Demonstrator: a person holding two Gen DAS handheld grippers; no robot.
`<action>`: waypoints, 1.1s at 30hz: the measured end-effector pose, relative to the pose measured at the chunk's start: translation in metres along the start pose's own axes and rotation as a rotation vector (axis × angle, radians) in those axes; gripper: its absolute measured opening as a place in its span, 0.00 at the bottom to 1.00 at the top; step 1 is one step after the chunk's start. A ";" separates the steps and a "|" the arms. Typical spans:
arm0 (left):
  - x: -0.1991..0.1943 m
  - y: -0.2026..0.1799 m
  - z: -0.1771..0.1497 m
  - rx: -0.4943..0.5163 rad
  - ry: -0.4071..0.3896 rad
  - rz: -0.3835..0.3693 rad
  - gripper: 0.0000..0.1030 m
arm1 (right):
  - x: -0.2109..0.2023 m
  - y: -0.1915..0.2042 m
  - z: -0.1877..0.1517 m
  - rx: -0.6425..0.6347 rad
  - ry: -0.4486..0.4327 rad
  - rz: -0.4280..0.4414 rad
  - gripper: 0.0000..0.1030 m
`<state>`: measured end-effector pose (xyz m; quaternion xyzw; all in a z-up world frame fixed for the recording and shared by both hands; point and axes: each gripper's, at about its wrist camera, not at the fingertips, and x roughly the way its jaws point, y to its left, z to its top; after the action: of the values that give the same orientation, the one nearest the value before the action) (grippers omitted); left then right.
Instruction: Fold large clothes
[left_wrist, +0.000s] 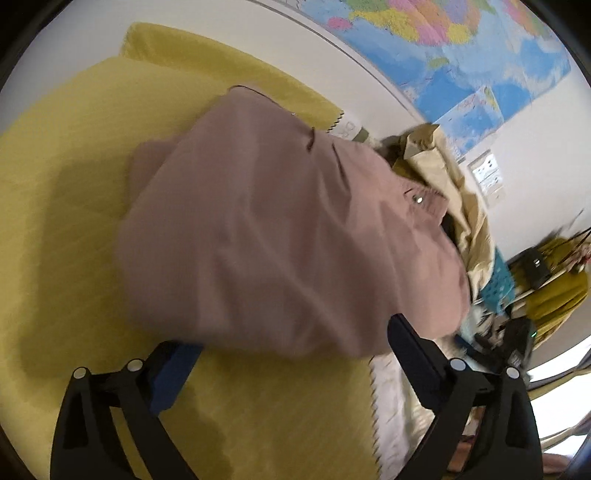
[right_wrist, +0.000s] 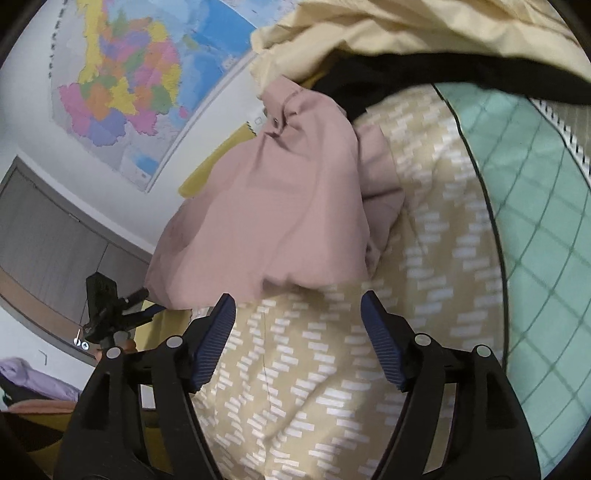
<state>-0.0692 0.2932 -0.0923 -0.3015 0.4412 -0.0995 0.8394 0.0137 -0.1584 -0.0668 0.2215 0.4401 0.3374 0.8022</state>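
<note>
Both tongs, left tongs (left_wrist: 291, 354) and right tongs (right_wrist: 297, 343), gape empty just below the pink garment (left_wrist: 280, 229); bunched folds could slump toward the beige clothes pile (left_wrist: 465, 206) behind it

Home bedrm: patterned bedding (right_wrist: 314, 369), wall map (right_wrist: 129, 85), clothes pile (left_wrist: 461, 192).
</note>
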 end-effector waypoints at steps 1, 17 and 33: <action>0.004 -0.002 0.003 0.001 -0.013 -0.002 0.93 | 0.002 0.000 0.000 0.007 0.001 0.000 0.69; 0.023 -0.008 0.025 -0.004 -0.066 -0.025 0.93 | -0.011 -0.006 0.002 0.142 -0.066 0.009 0.74; 0.027 -0.018 0.023 0.061 -0.051 0.055 0.93 | 0.006 0.024 0.008 0.057 -0.043 -0.026 0.74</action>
<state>-0.0331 0.2768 -0.0902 -0.2659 0.4246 -0.0821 0.8616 0.0142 -0.1386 -0.0505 0.2458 0.4349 0.3094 0.8091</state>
